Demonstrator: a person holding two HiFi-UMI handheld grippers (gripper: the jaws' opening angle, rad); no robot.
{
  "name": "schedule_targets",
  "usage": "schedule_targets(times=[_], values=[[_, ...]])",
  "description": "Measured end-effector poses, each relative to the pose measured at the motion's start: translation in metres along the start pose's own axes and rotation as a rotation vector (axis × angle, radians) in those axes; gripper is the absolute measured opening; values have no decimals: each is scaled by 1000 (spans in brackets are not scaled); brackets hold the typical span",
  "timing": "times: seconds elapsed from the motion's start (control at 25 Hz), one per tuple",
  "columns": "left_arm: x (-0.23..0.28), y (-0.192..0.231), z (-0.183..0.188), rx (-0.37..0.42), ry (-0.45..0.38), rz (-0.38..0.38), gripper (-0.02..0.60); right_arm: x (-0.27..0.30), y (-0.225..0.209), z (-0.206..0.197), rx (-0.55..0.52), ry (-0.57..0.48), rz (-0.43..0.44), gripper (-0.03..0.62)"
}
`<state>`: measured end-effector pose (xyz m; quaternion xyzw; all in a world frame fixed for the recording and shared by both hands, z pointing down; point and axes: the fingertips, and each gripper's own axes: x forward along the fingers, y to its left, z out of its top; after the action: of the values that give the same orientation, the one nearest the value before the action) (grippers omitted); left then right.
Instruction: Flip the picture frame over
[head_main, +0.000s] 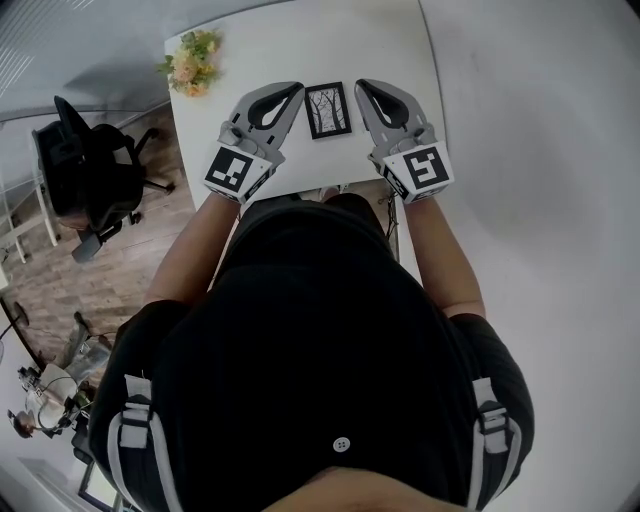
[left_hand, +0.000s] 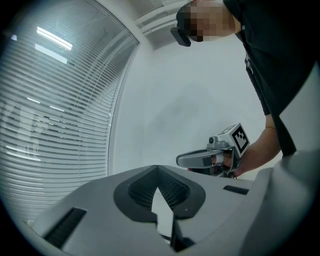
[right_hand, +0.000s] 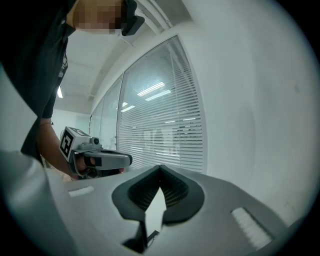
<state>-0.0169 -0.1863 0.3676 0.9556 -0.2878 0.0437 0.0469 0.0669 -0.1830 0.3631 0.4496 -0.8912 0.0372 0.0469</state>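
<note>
1. The picture frame (head_main: 328, 110) lies flat on the white table (head_main: 300, 40), near the table's front edge and between the two grippers. It touches neither gripper.
2. The frame is black. It holds a pale print of bare trees, and the print faces up.
3. The left gripper (head_main: 295, 90) rests at the left side of the frame, pointing away from the person. Its jaws are closed, tip against tip. Only a narrow gap shows behind the tips, and nothing is held in it.
4. The right gripper (head_main: 362, 86) rests at the right side of the frame, pointing the same way. Its jaws are fully closed and hold nothing.
5. Each gripper view shows the opposite gripper side-on, held in a hand, with its marker cube at the rear.
6. A bunch of flowers (head_main: 190, 62), orange and yellow with green leaves, stands at the far left corner of the table, well apart from the frame. Whether a vase holds the flowers cannot be determined.
7. A black office chair (head_main: 90, 170) stands on the wood floor to the left of the table.
8. Slatted window blinds (left_hand: 50, 125) cover the glass beyond the table.
</note>
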Motion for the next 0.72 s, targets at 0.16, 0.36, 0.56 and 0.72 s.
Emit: schedule_targets(times=[0.16, 0.36, 0.56, 0.72], values=[[-1, 2, -1, -3, -8, 3, 3, 3, 0, -2, 6, 7, 4, 9], [-4, 4, -3, -10, 17, 14, 3, 4, 2, -2, 10, 12, 9, 9], [-4, 2, -3, -5, -29, 6, 3, 4, 4, -4, 13, 10, 19, 9], [-4, 2, 1, -20, -49, 13, 3, 4, 6, -6, 14, 13, 24, 9]])
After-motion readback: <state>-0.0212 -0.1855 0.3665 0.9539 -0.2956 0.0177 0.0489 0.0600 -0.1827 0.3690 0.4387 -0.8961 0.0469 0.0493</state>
